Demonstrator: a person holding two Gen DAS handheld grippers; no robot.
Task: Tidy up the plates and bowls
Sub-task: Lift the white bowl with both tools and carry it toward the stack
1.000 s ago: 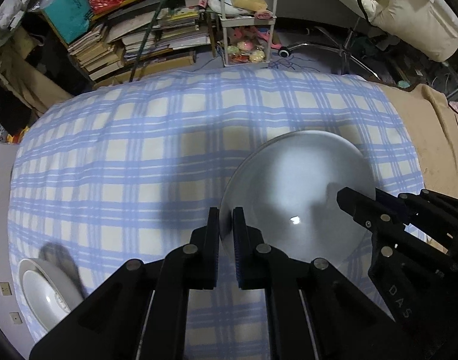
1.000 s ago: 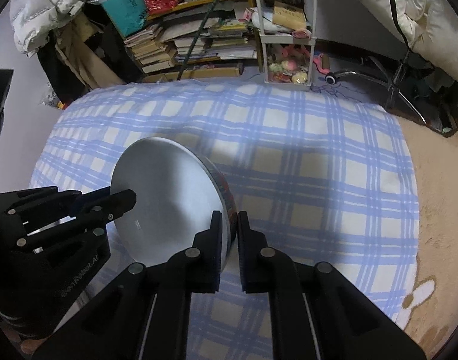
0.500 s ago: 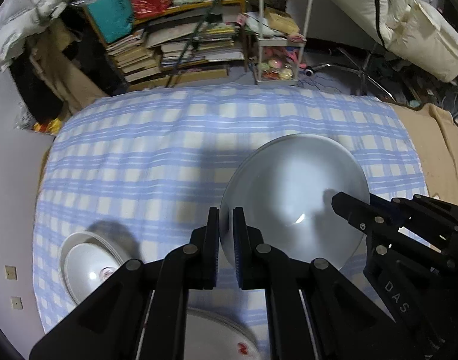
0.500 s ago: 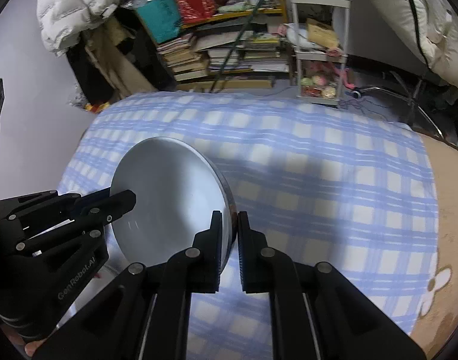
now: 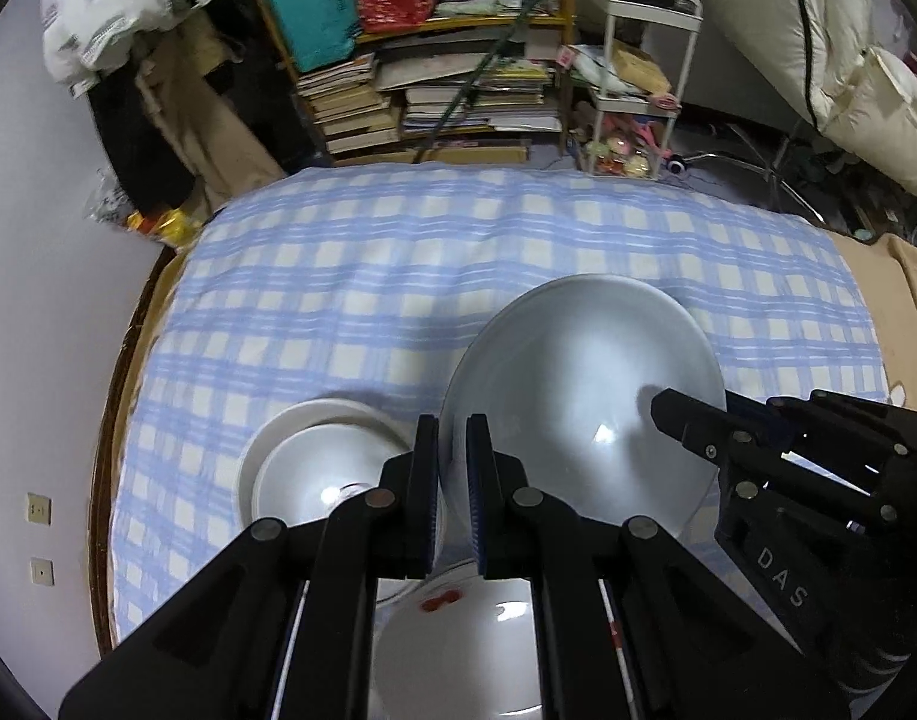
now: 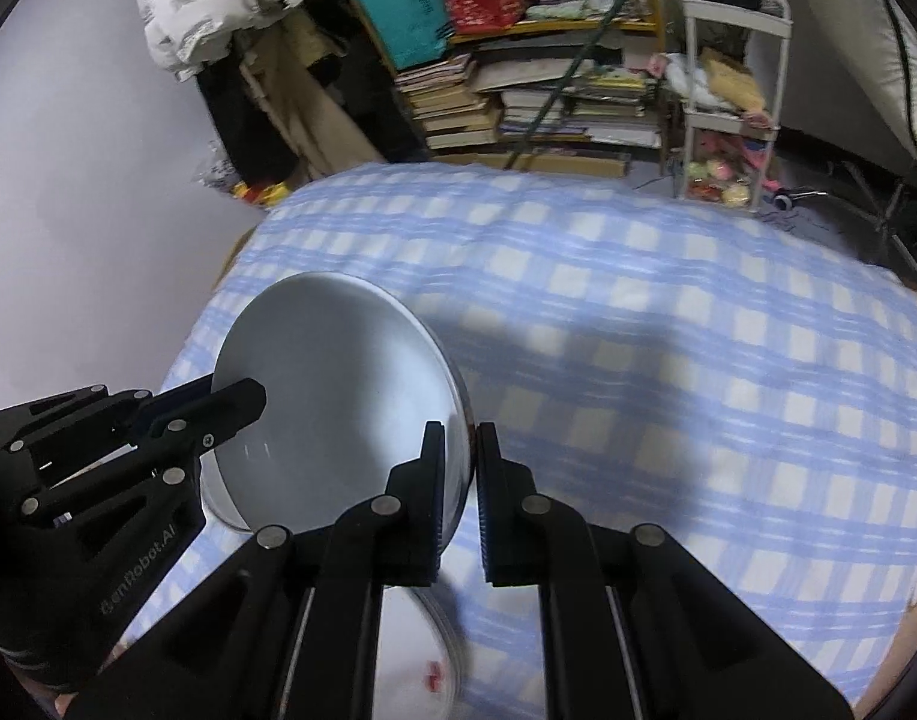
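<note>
White bowl (image 5: 584, 402) hangs above the checked cloth (image 5: 398, 276), its rim pinched on opposite sides by the left gripper (image 5: 452, 462) and right gripper (image 6: 458, 468). Nested bowls (image 5: 314, 468) and a plate (image 5: 458, 648) wait nearby; stacking looks unfinished.

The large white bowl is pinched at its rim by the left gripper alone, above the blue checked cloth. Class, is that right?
Not quite. Both grippers hold it: the left gripper clamps one side of the large white bowl, and the right wrist view shows the right gripper clamped on the opposite rim, above the blue checked cloth.
</note>
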